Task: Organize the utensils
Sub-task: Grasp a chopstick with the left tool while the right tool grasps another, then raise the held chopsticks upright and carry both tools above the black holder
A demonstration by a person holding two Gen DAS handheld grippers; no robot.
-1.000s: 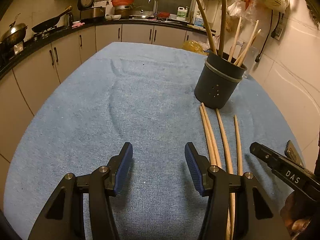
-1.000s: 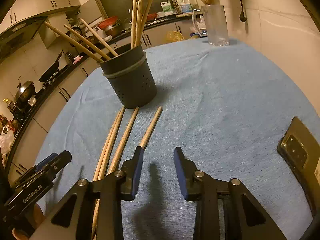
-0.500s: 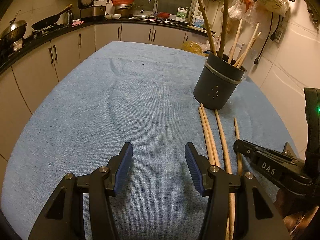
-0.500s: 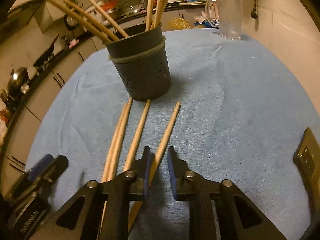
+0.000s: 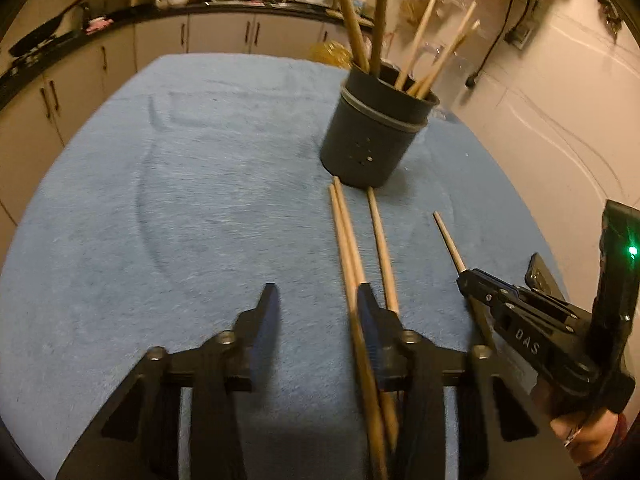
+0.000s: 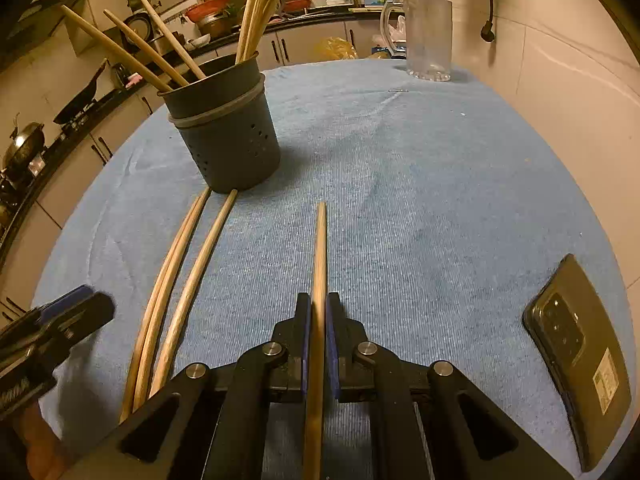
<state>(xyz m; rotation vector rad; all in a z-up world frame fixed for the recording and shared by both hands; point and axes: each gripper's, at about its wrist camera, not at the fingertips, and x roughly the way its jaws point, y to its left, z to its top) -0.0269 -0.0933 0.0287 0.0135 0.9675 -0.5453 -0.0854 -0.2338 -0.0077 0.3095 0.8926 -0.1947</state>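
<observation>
A dark perforated utensil holder [image 5: 372, 140] [image 6: 228, 148] stands on the blue cloth with several wooden chopsticks upright in it. More chopsticks lie in front of it. My right gripper [image 6: 318, 304] [image 5: 464, 278] is shut on a single chopstick [image 6: 321, 248] [image 5: 448, 240] that points toward the holder. My left gripper [image 5: 316, 304] [image 6: 72, 312] straddles a pair of chopsticks [image 5: 346, 240] [image 6: 172, 264]; its jaws are closing, and the pair lies along the right pad while the left pad stands apart. A third loose chopstick [image 5: 380, 240] [image 6: 204, 256] runs just outside the left gripper's right finger.
A dark phone [image 6: 580, 356] lies on the cloth [image 6: 420, 200] at the right, near the wall. A clear glass jug [image 6: 428, 40] stands at the far edge. Kitchen counters with pans line the back and left. The cloth left of the holder is bare.
My right gripper shut on the rightmost chopstick and drew it away from the others. My left gripper slid right over the chopstick pair and its jaws narrowed.
</observation>
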